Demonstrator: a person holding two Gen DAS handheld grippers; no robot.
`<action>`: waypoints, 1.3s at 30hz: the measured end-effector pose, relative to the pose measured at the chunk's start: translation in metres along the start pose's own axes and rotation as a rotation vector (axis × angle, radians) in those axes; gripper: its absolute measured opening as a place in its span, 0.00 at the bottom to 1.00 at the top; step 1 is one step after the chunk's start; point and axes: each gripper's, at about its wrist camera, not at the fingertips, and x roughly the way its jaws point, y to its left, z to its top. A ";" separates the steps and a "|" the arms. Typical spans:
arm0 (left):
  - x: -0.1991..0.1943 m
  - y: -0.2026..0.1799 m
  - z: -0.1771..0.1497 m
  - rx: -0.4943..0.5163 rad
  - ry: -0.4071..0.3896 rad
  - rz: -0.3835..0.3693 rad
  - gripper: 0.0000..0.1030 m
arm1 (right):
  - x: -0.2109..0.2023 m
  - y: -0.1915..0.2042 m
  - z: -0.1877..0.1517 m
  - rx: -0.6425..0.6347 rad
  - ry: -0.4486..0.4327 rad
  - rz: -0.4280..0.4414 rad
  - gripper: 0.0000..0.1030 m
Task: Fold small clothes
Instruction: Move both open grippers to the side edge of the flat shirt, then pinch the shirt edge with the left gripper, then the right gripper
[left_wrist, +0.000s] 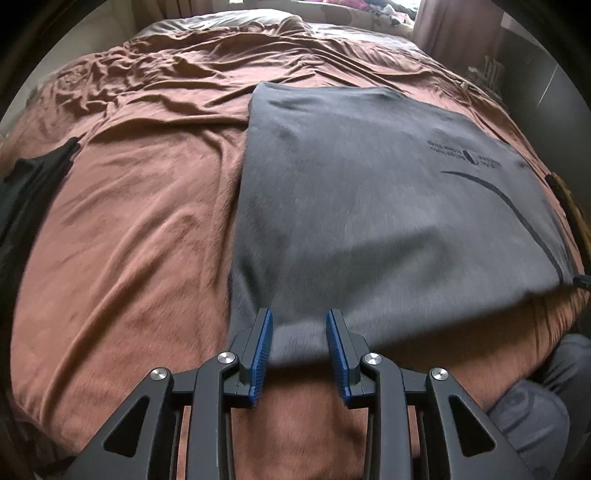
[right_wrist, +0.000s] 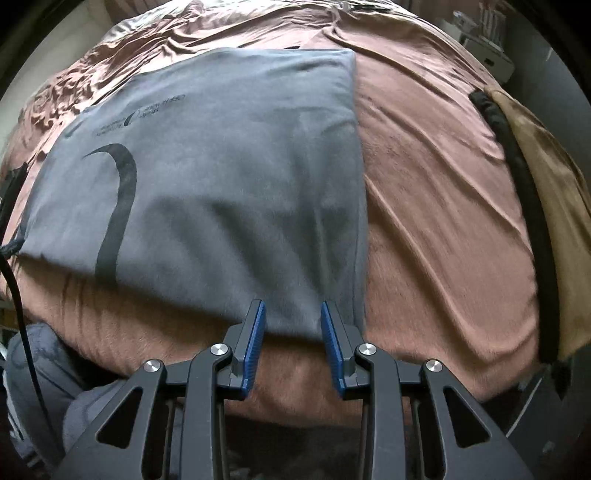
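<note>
Left wrist: our left gripper and right gripper, both wide, straddle the grey cotton T-shirt's near hem; close squarely, catching every layer.

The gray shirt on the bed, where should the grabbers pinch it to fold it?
Probably the gray shirt near hem, from the bed's near side. It lies flat; the open left gripper and right gripper already straddle its two near corners.

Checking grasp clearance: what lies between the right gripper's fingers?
In the right wrist view, the open right gripper frames the grey shirt's near hem over the brown sheet; nothing else.
</note>
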 end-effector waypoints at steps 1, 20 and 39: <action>-0.003 0.001 -0.003 -0.011 0.001 0.003 0.31 | -0.007 0.002 0.000 0.004 -0.010 0.021 0.28; -0.039 0.040 -0.028 -0.425 -0.099 -0.127 0.41 | -0.015 0.079 0.014 -0.017 -0.082 0.125 0.28; -0.003 0.071 -0.035 -0.674 -0.099 -0.309 0.51 | 0.073 0.157 0.055 -0.088 -0.028 0.254 0.22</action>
